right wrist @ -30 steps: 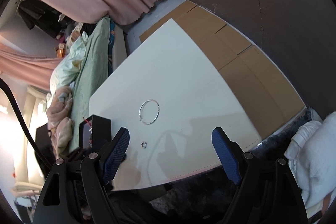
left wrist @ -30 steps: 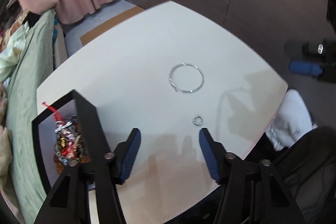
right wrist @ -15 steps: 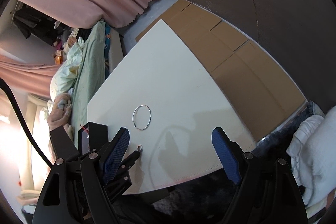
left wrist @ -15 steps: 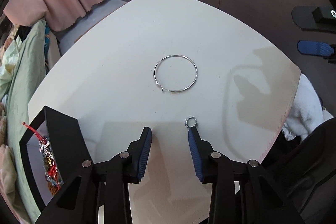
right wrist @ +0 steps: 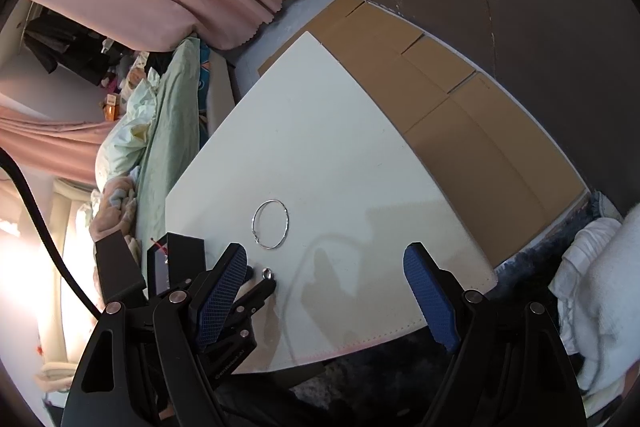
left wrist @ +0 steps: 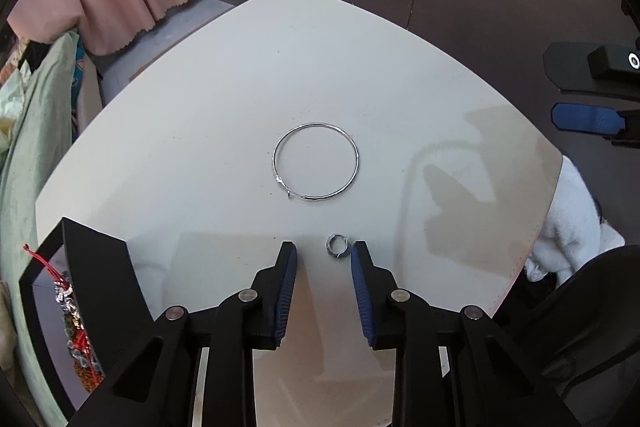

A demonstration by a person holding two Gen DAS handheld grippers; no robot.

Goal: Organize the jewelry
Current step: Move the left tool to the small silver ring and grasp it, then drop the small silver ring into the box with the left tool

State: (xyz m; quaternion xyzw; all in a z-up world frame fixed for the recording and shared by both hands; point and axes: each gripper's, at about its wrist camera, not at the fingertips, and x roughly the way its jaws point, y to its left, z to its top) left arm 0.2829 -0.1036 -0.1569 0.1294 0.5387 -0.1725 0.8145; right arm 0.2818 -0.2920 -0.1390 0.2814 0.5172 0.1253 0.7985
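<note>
A small silver ring (left wrist: 337, 246) lies on the white table (left wrist: 280, 67), just ahead of my left gripper (left wrist: 323, 251) and close to its right fingertip. The left gripper is open with a narrow gap and holds nothing. A large thin silver hoop (left wrist: 316, 161) lies farther out. In the right wrist view the ring (right wrist: 267, 273) and the hoop (right wrist: 271, 224) lie left of centre, with the left gripper's tip beside the ring. My right gripper (right wrist: 326, 259) is wide open, empty, above the table's near edge.
A black open box (left wrist: 86, 291) with beaded jewelry (left wrist: 76, 331) and a red tassel stands at the table's left, also in the right wrist view (right wrist: 176, 259). A bed with green bedding (right wrist: 168, 131) lies left. Brown cardboard (right wrist: 460, 123) covers the floor beyond. White cloth (left wrist: 576, 211) lies right.
My left gripper has moved forward toward the small ring and narrowed its opening. The ring now lies by its right fingertip. The right gripper stays wide open and has hardly moved.
</note>
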